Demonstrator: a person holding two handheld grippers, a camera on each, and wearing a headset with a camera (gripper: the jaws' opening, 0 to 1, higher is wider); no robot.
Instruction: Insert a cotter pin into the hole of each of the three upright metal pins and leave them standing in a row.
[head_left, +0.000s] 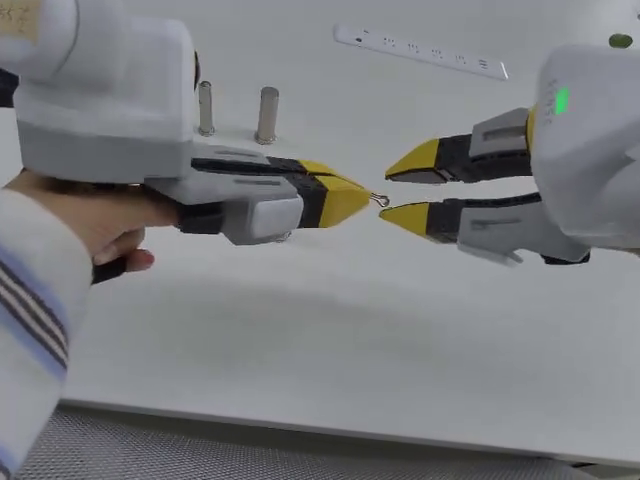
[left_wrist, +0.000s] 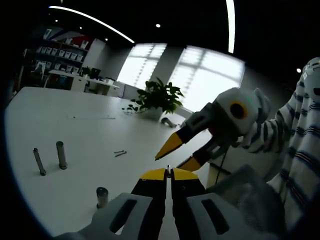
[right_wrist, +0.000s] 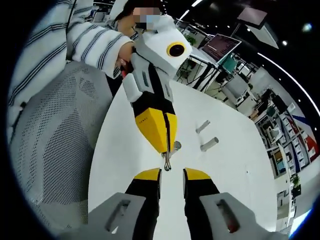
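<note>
My left gripper (head_left: 366, 197) is shut on a small cotter pin (head_left: 381, 200), whose looped end sticks out past the yellow tips. Its thin tip also shows between the jaws as the cotter pin (left_wrist: 168, 168). My right gripper (head_left: 396, 192) faces it from the right, open, its jaws just above and below the cotter pin (right_wrist: 166, 162) without touching it. Two upright metal pins (head_left: 205, 108) (head_left: 267, 115) stand behind the left gripper. A third metal pin (left_wrist: 102, 196) stands nearer, beside two others (left_wrist: 39, 161) (left_wrist: 61, 154).
Two spare cotter pins (left_wrist: 119, 153) lie on the white table (head_left: 330, 330). A white power strip (head_left: 420, 50) lies at the far edge. A potted plant (left_wrist: 157, 97) stands at the back. A mesh chair (right_wrist: 55, 130) is below the table's near edge.
</note>
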